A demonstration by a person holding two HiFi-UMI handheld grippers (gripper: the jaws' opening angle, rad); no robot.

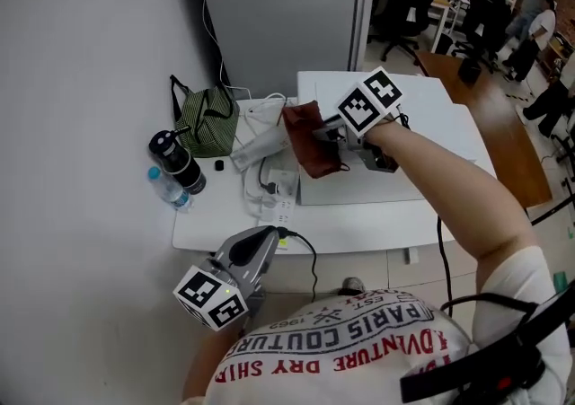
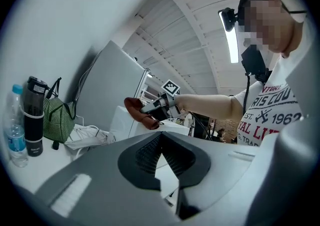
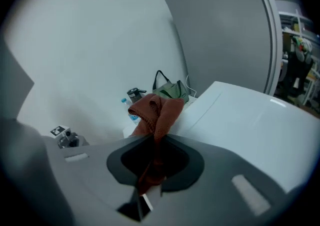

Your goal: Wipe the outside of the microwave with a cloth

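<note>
White table (image 1: pixel 359 224) carries the microwave (image 1: pixel 431 125); beside it striped bag (image 1: pixel 207 120), black flask (image 1: pixel 177 161), water bottle (image 1: pixel 169 189), power strip (image 1: pixel 282 207).

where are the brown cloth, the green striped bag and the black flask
rust-brown woven cloth (image 1: pixel 308 156): head view, middle of the hanging fold
green striped fabric bag (image 1: pixel 208 122): head view, centre of its side
black cylindrical flask (image 1: pixel 184 168): head view, middle of its body

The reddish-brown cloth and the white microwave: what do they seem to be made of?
The reddish-brown cloth looks like soft, matte woven or knitted textile: it bunches and droops from the shut jaws of the right gripper. The white microwave has a smooth, faintly glossy top, so painted metal or plastic; the look leaves that open.
</note>
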